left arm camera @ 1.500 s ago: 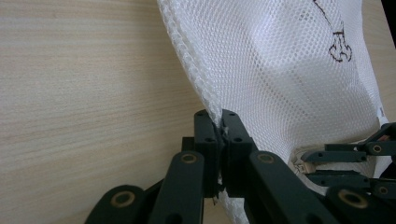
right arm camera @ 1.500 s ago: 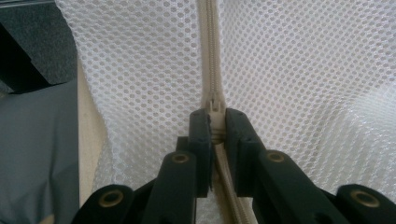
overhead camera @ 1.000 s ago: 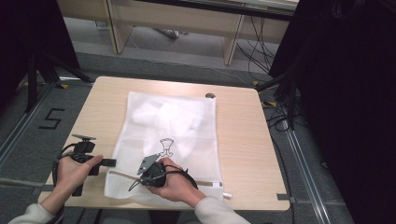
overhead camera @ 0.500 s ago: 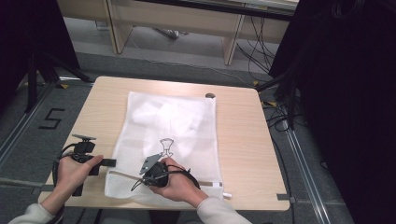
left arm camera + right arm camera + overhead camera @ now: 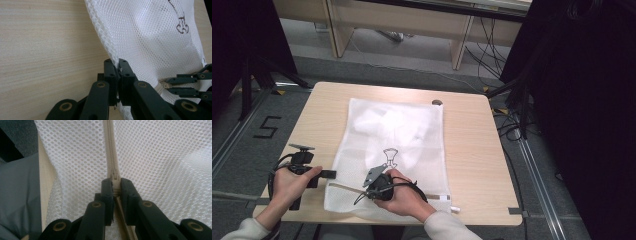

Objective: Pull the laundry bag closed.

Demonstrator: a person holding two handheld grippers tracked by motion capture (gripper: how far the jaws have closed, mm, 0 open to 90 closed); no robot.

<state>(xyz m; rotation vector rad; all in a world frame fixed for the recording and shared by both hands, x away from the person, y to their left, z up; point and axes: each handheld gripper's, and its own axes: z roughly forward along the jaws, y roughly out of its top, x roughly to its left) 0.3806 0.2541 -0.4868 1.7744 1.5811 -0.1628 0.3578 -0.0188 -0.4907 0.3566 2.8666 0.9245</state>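
Note:
A white mesh laundry bag [image 5: 397, 135] with white cloth inside lies flat on the wooden table [image 5: 472, 150]. A beige zipper [image 5: 437, 196] runs along its near edge. My left gripper [image 5: 331, 174] is shut on the bag's near left edge, with the mesh seam pinched between its jaws [image 5: 118, 68]. My right gripper [image 5: 362, 191] sits on the zipper line just to the right of it. Its jaws [image 5: 115, 186] are shut on the zipper pull [image 5: 114, 176], and the zipper tape [image 5: 109, 145] stretches straight ahead. The right gripper's tips [image 5: 168, 85] also appear in the left gripper view.
A black printed emblem [image 5: 389, 156] marks the middle of the bag. A small dark object [image 5: 437, 102] rests at the table's far edge. Bare wood lies left and right of the bag. The table's near edge [image 5: 43, 182] drops to grey floor [image 5: 17, 195].

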